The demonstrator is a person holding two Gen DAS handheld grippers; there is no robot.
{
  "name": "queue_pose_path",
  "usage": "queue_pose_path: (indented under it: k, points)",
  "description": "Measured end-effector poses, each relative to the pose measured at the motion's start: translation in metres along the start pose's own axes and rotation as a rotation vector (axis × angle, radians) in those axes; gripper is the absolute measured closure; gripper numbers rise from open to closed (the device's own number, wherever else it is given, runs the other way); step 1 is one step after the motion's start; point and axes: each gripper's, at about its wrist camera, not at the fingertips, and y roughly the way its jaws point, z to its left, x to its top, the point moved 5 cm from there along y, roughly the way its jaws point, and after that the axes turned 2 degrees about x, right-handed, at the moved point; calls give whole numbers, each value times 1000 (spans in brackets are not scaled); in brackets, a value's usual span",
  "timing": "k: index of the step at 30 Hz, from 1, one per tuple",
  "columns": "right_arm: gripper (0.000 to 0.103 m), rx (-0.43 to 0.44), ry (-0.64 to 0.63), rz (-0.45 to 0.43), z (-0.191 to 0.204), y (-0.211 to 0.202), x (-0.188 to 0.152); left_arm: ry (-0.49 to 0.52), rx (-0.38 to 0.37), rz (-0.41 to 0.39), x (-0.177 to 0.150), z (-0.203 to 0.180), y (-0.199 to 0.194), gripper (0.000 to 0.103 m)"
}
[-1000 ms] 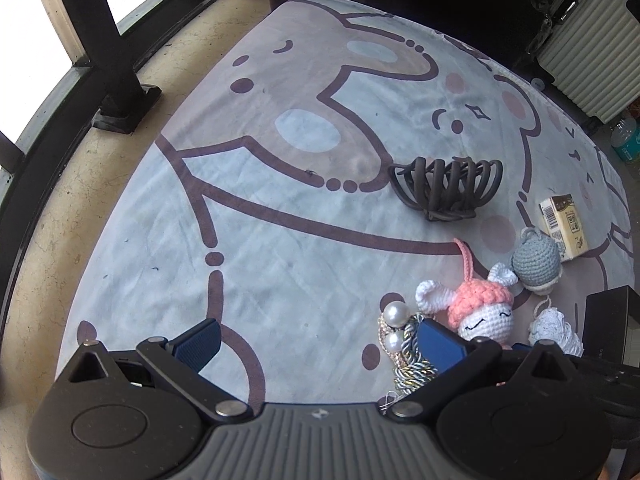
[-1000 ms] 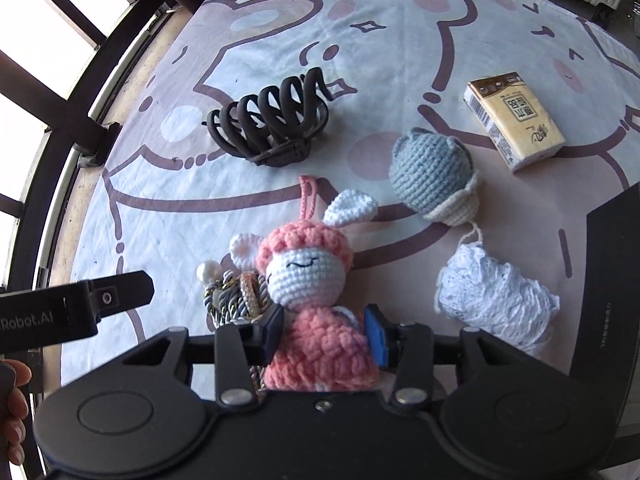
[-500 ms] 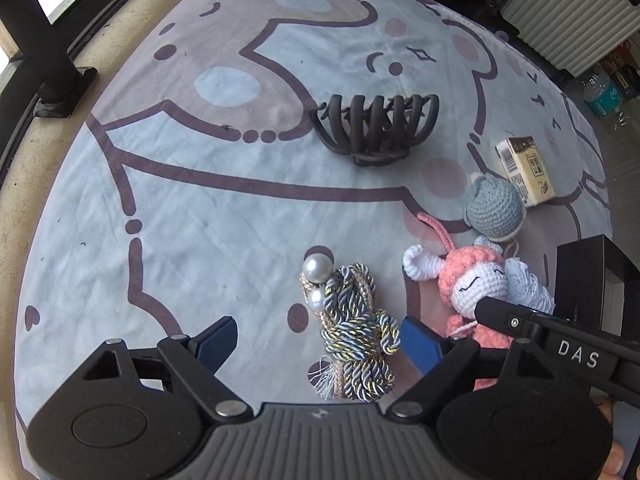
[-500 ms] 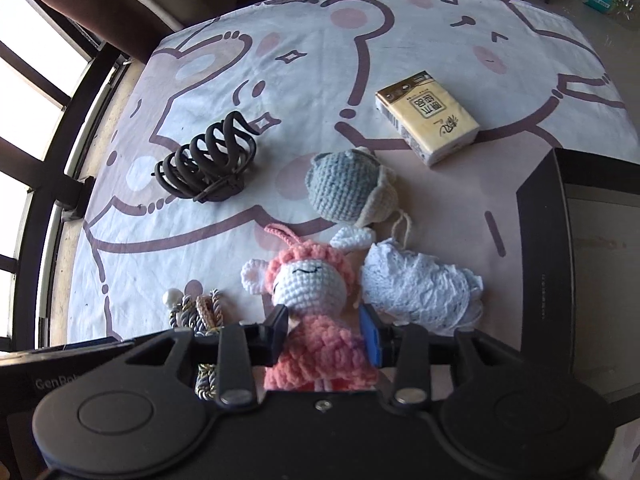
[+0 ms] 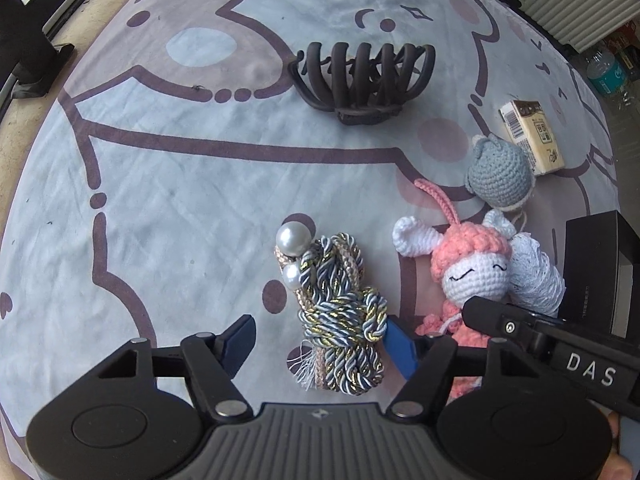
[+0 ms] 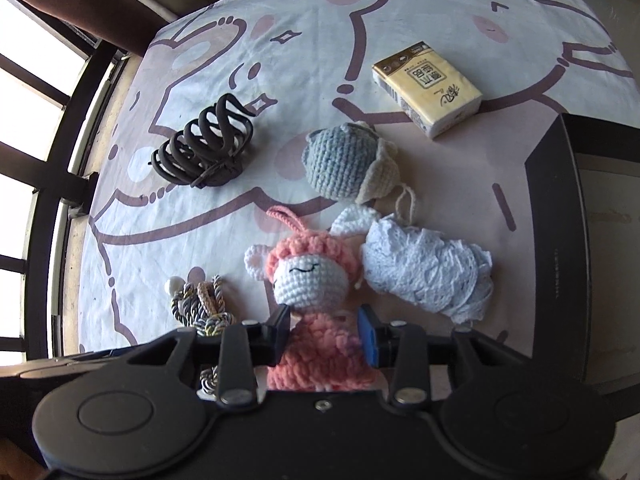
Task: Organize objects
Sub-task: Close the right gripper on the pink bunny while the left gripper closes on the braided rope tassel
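Pink-and-white crochet doll (image 6: pixel 308 280)

Both wrist views look steeply down, close, sharing the pink doll (image 5: pixel 476 276).

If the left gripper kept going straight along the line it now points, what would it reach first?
Most likely the twisted cord bundle, which lies between the left gripper fingers, against the right one. The jaws have just been closing around it, with a gap left on the other side. Under it is only the printed cloth.
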Motion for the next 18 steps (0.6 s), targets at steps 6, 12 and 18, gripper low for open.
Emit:
queue_pose_path:
  k: [6, 12, 18]
  points:
    - [66, 8, -25, 40, 3, 9, -6, 92, -6, -7, -3, -12, 2, 61]
    - [65, -13, -91, 69, 14, 20, -9, 142, 60, -26, -1, -4, -3, 63]
    - [66, -40, -118, 81, 18, 26, -9, 161, 149, -44, 4, 19, -5, 64]
